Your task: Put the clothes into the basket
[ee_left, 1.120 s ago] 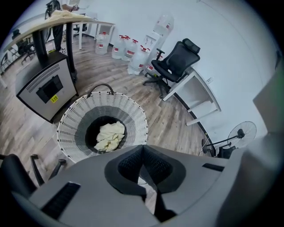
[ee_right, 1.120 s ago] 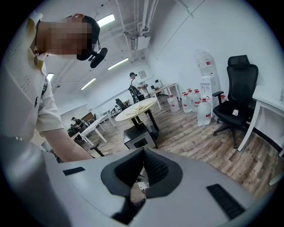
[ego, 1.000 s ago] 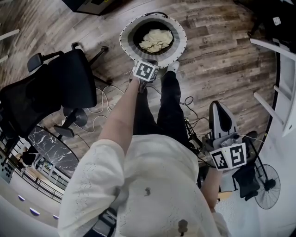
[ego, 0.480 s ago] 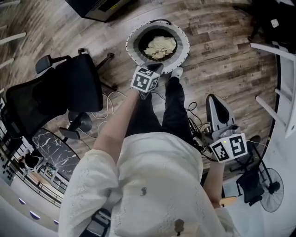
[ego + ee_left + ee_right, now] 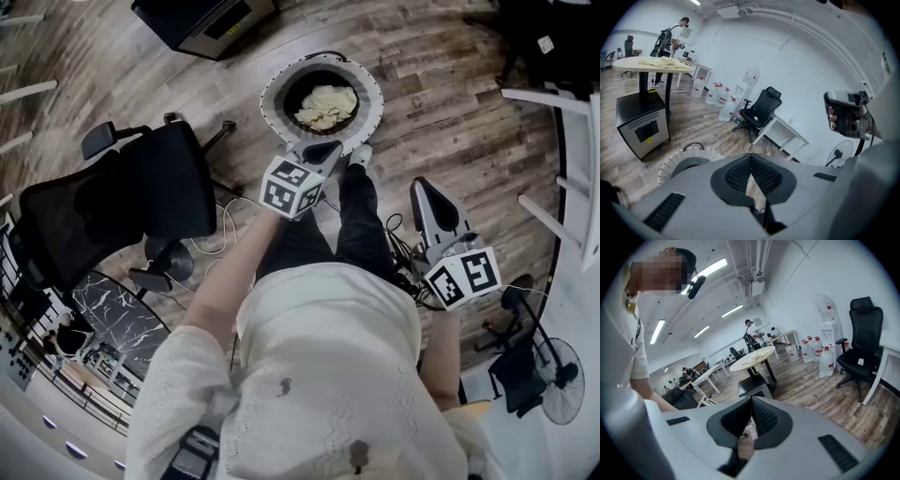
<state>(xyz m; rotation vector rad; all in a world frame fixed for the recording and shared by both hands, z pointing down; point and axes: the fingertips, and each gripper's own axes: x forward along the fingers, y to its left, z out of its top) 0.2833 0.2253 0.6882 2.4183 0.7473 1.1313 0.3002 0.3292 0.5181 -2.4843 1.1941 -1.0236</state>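
A round basket with a white rim [image 5: 277,86] stands on the wood floor ahead of the person's feet, with pale yellow clothes [image 5: 327,105] lying inside it. My left gripper [image 5: 325,150] hangs shut and empty, above the basket's near rim and nearer the person. The left gripper view shows its pads [image 5: 751,159] meeting, with the basket rim [image 5: 689,153] low at the left. At the person's right side my right gripper [image 5: 424,187] is also shut and empty, its jaws [image 5: 751,403] pointing across the room.
A black office chair [image 5: 141,183] stands left of the person, a black cabinet [image 5: 206,19] beyond it. Cables [image 5: 386,225] trail by the feet. White shelving [image 5: 562,122] and a fan [image 5: 555,377] are at the right. A round table with more cloth [image 5: 654,63] stands farther off.
My left gripper has risen from just over the basket's near rim and drawn back toward the person, still shut. The right gripper has shifted a little upward.
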